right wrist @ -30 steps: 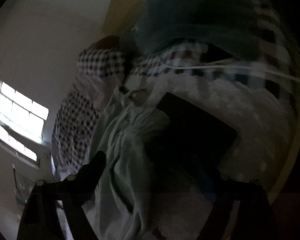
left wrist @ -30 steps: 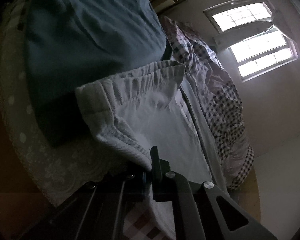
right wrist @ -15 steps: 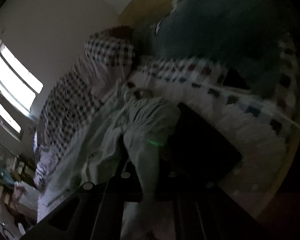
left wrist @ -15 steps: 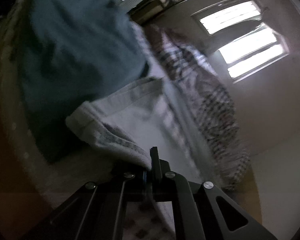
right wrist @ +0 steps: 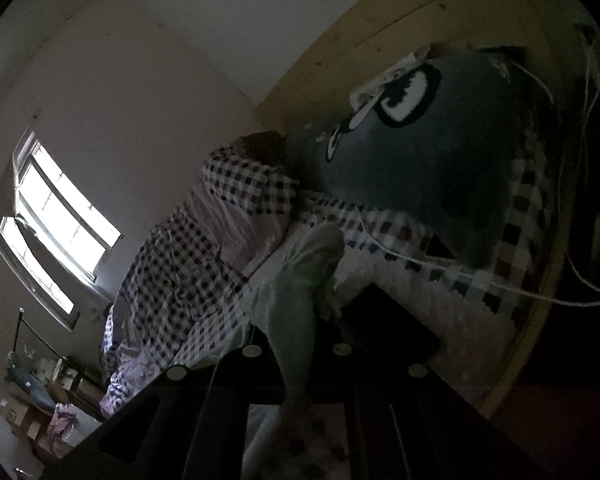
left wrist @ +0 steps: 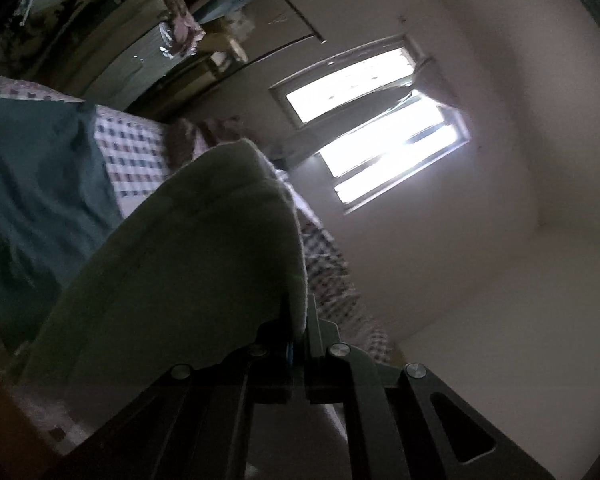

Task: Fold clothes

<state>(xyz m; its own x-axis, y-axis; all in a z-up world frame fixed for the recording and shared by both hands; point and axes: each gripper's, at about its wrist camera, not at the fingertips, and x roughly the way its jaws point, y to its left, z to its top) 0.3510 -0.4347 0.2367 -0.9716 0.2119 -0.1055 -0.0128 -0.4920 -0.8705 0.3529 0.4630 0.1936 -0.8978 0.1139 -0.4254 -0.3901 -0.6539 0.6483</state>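
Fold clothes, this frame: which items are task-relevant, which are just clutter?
In play:
pale garment
left gripper
right gripper

Lying about:
teal pillow
checked blanket
white cable
dark flat object

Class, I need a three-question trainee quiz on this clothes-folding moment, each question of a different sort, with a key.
1. True or false: the left claw is shut on the pale garment.
2. The right claw grips: A) the teal pillow B) the pale garment C) the white cable.
3. Fill in: the bedsheet pattern is ____.

Key: 1 true; 2 B; 3 checked.
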